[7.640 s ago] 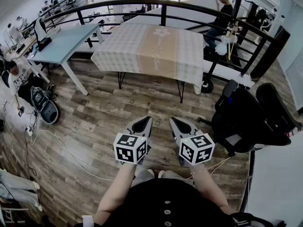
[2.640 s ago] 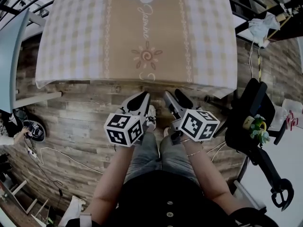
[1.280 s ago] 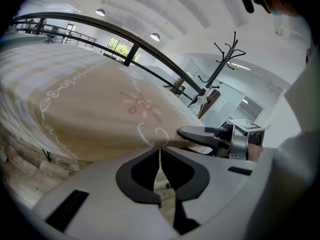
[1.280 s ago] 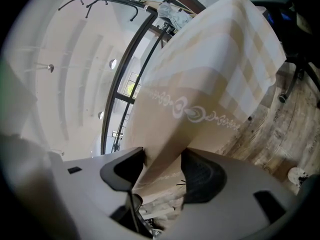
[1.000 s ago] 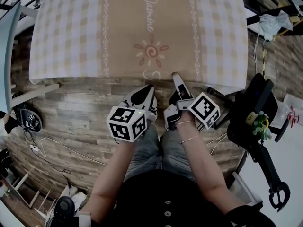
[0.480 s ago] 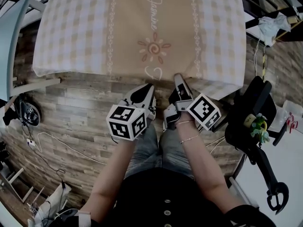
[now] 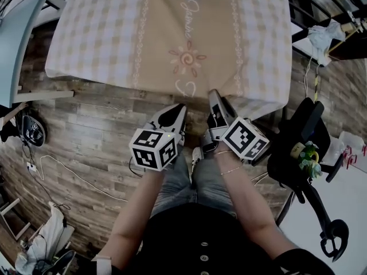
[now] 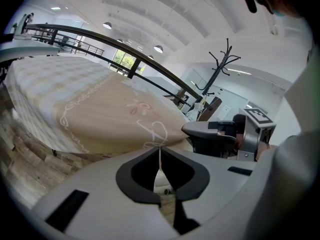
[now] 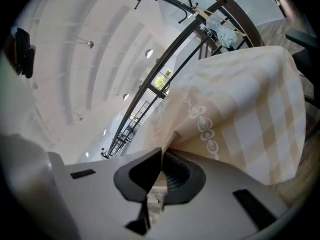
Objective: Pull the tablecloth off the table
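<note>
Beige-and-white checked tablecloth (image 7: pixel 103 33), tan floral centre, grey-brown plank floor (image 7: pixel 92 133)

The person wears a black top (image 7: pixel 200 242) with a row of small pale buttons down its front, at the bottom of the head view, along with blue jeans (image 7: pixel 184 183) and pale shoes (image 7: pixel 196 153). Thin bracelets (image 7: pixel 229 169) circle the right wrist. The left gripper (image 7: pixel 182 105) and right gripper (image 7: pixel 213 92) have light grey shells with black inner linings (image 8: pixel 135 176). Each carries a white cube (image 7: pixel 153 149) printed with black square markers.

an office: desk (image 7: pixel 14 44), swivel chair (image 7: pixel 292 150), coat stand (image 8: pixel 223 64).
</note>
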`<act>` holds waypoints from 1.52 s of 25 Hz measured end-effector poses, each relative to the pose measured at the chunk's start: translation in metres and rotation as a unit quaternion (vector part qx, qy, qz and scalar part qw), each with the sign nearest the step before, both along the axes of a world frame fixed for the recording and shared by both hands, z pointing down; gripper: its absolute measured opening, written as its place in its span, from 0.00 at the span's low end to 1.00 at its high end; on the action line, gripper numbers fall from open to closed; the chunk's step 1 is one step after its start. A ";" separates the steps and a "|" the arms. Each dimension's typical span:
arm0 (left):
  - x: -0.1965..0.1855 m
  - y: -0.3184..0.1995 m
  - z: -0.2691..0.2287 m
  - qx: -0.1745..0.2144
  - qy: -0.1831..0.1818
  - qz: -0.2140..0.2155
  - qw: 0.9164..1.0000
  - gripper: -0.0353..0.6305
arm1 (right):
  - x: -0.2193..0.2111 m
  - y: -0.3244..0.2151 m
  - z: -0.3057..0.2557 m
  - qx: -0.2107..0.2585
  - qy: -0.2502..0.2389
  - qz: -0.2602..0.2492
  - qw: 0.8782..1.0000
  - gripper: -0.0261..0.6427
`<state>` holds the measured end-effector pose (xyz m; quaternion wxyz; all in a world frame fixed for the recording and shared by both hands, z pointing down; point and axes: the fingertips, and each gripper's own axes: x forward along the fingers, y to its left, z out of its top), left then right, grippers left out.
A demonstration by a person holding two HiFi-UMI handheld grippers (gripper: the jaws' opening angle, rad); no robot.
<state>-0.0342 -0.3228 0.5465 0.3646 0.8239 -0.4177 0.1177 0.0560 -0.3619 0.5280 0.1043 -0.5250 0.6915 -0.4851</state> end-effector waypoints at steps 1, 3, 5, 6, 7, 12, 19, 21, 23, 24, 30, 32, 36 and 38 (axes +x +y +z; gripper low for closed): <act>0.001 0.002 -0.001 0.001 0.001 -0.001 1.000 0.09 | -0.001 0.002 -0.002 0.001 0.003 -0.007 1.000 0.08; 0.004 0.007 -0.003 0.004 0.002 -0.003 1.000 0.09 | -0.002 0.008 -0.004 0.001 0.008 -0.021 1.000 0.08; 0.007 0.010 -0.006 0.006 0.005 -0.007 1.000 0.09 | -0.003 0.013 -0.007 0.000 0.012 -0.031 0.999 0.08; 0.007 0.011 -0.008 0.007 0.006 -0.011 1.000 0.09 | -0.003 0.015 -0.008 0.000 0.013 -0.036 0.999 0.08; 0.007 0.011 -0.010 0.007 0.007 -0.015 1.000 0.09 | -0.003 0.017 -0.010 0.000 0.015 -0.041 0.999 0.08; 0.006 0.024 -0.020 0.014 0.002 -0.033 0.999 0.09 | 0.001 0.036 -0.015 -0.001 0.021 -0.062 0.998 0.08; 0.006 0.058 -0.028 0.025 0.001 -0.058 0.998 0.09 | 0.006 0.068 -0.024 0.004 0.015 -0.081 0.997 0.08; 0.007 0.067 -0.031 0.029 0.002 -0.064 0.998 0.09 | 0.008 0.076 -0.027 0.007 0.012 -0.086 0.996 0.08; 0.010 0.076 -0.035 0.034 0.004 -0.068 0.997 0.09 | 0.011 0.087 -0.031 0.010 0.002 -0.086 0.996 0.08; 0.010 0.081 -0.037 0.036 0.004 -0.071 0.997 0.09 | 0.012 0.093 -0.032 0.010 -0.002 -0.087 0.996 0.08; 0.017 0.100 -0.047 0.048 0.000 -0.082 0.995 0.09 | 0.016 0.113 -0.038 0.019 -0.003 -0.106 0.994 0.08; 0.020 0.106 -0.048 0.048 0.001 -0.087 0.995 0.09 | 0.019 0.118 -0.040 0.024 -0.004 -0.109 0.994 0.08; 0.029 0.120 -0.053 0.047 0.010 -0.103 0.994 0.09 | 0.026 0.129 -0.039 0.026 -0.006 -0.118 0.993 0.08; 0.032 0.126 -0.054 0.045 0.010 -0.104 0.993 0.09 | 0.028 0.134 -0.039 0.023 -0.007 -0.123 0.992 0.08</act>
